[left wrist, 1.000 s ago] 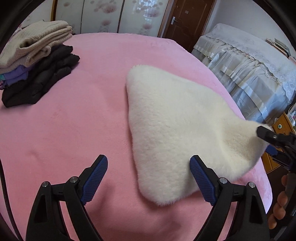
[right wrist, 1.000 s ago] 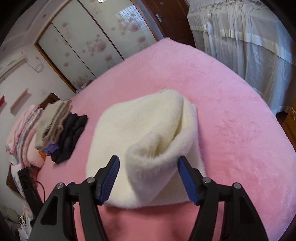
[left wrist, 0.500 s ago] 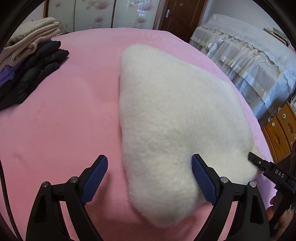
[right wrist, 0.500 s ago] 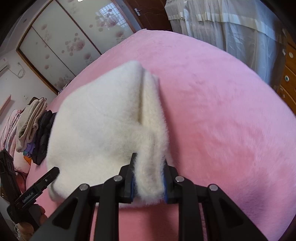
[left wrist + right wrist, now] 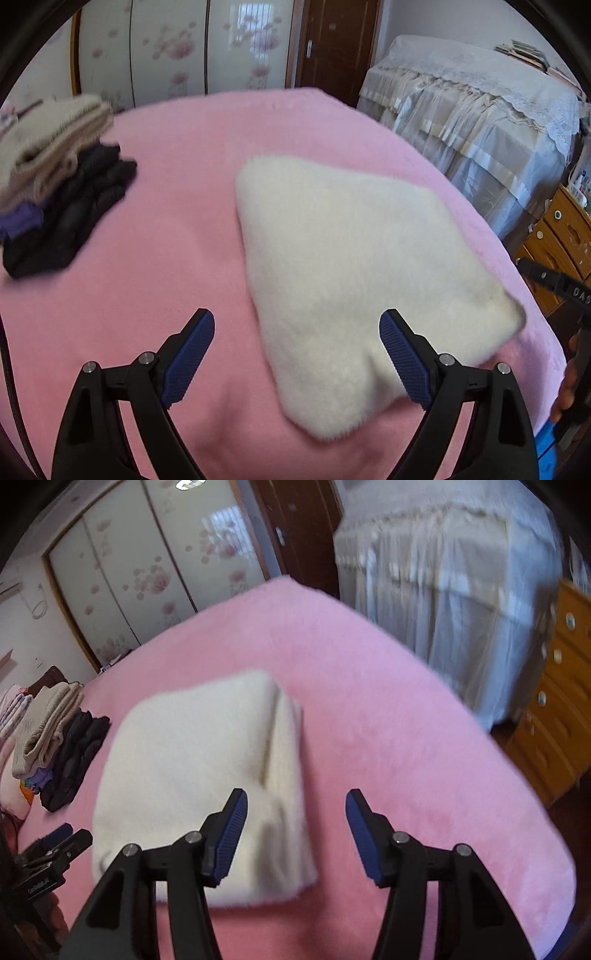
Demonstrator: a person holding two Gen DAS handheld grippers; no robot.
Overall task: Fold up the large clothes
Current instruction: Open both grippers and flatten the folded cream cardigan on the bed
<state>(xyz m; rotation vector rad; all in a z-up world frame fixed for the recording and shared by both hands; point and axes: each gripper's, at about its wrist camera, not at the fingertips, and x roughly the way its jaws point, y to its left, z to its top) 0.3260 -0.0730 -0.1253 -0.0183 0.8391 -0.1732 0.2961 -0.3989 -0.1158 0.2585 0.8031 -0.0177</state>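
Observation:
A fluffy cream-white garment lies folded flat on the pink blanket. My left gripper hovers open over its near left edge, and neither pad touches the fleece. In the right wrist view the garment shows a layered fold along its right side. My right gripper has its jaws opening above that near right edge; the fleece lies under the gap and no pad presses it. One finger of the right gripper shows at the right border of the left wrist view.
A stack of folded beige, black and purple clothes sits at the blanket's far left. A lace-covered piece of furniture and wooden drawers stand past the bed's right edge. Flowered wardrobe doors are behind.
Half a second ago the right gripper was shut on the garment's near right corner. It has since let go and spread its jaws, and the garment has dropped flat. The left gripper drew back, still open.

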